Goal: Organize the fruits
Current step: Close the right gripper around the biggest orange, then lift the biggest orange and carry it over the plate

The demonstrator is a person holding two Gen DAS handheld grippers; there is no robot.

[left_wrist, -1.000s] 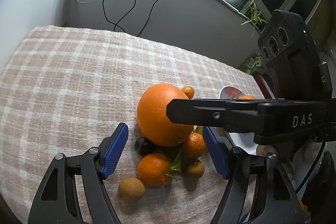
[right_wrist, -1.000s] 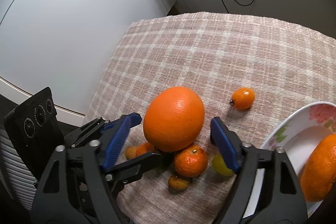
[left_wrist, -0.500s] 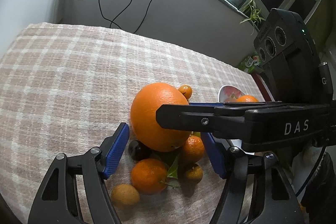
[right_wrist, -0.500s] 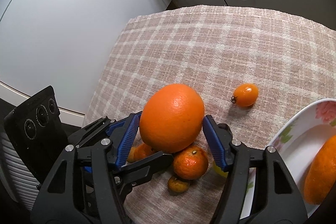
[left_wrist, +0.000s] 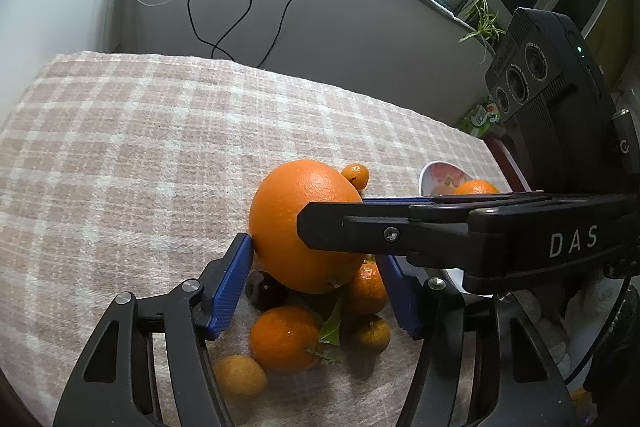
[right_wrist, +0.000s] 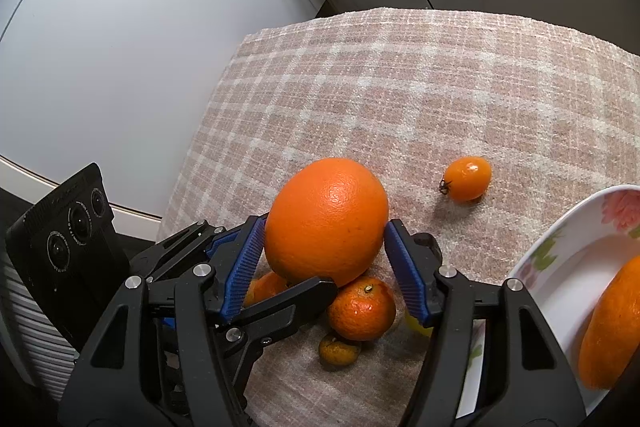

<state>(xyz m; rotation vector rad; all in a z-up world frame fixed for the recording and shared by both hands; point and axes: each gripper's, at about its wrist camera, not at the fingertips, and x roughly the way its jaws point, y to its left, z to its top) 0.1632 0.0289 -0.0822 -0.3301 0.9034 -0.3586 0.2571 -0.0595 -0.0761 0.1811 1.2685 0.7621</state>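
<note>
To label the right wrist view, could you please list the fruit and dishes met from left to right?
Big orange → mandarin → small orange tomato → flowered plate → orange on the plate.
</note>
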